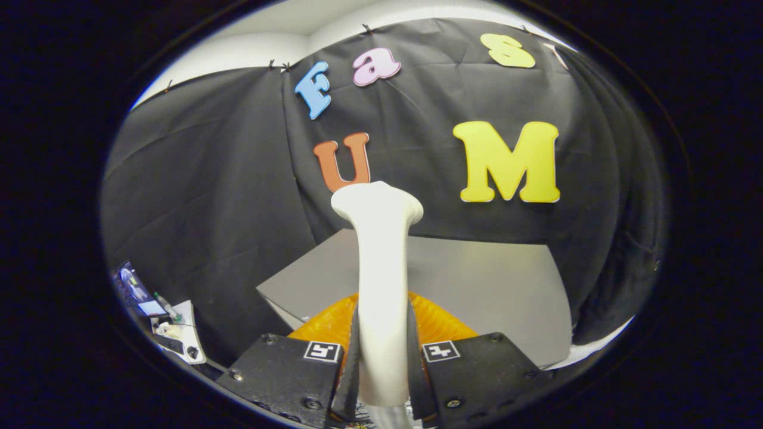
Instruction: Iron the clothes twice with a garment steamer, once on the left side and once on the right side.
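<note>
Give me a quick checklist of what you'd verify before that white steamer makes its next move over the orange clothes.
1. Grip: the gripper has both jaws pressed on the white steamer. Ok.
2. Steamer pose: it stands upright between the jaws, its flared head raised above the table. Ok.
3. Garment in place: the orange garment lies on the grey table, just ahead of the jaws. Ok.
4. Contact with the cloth: the steamer head is lifted clear of the garment. Not ok for ironing yet.
5. Steam running: no steam is visible. Cannot tell.
6. Which side is already done: cannot tell.
</note>
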A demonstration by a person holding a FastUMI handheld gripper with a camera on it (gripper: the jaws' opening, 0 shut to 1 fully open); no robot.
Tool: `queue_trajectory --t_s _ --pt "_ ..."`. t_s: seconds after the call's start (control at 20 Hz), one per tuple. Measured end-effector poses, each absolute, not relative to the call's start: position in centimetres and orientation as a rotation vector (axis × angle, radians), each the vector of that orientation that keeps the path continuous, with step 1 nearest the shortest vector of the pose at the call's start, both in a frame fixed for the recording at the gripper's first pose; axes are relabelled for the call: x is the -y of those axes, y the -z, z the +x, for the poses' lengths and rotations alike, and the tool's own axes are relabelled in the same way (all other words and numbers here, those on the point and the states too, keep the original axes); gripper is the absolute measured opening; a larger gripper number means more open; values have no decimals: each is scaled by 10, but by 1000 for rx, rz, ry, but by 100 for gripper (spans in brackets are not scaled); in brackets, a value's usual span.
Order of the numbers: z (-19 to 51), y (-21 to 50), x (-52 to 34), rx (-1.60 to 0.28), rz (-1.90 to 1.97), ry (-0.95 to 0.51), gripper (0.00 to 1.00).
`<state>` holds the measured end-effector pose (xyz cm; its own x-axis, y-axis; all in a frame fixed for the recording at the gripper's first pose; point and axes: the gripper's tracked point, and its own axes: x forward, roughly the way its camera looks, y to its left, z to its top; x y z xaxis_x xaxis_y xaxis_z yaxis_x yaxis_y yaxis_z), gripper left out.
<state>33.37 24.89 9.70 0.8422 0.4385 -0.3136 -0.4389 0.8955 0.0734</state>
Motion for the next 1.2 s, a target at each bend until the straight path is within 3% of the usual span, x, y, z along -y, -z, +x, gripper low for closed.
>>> queue_trajectory --t_s 0.45,0.8,1.2 --pt "248 -146 -127 -190 130 -310 37" --pt "197 -196 -4 -37 171 -84 37" --pt "210 -250 76 59 171 54 36"
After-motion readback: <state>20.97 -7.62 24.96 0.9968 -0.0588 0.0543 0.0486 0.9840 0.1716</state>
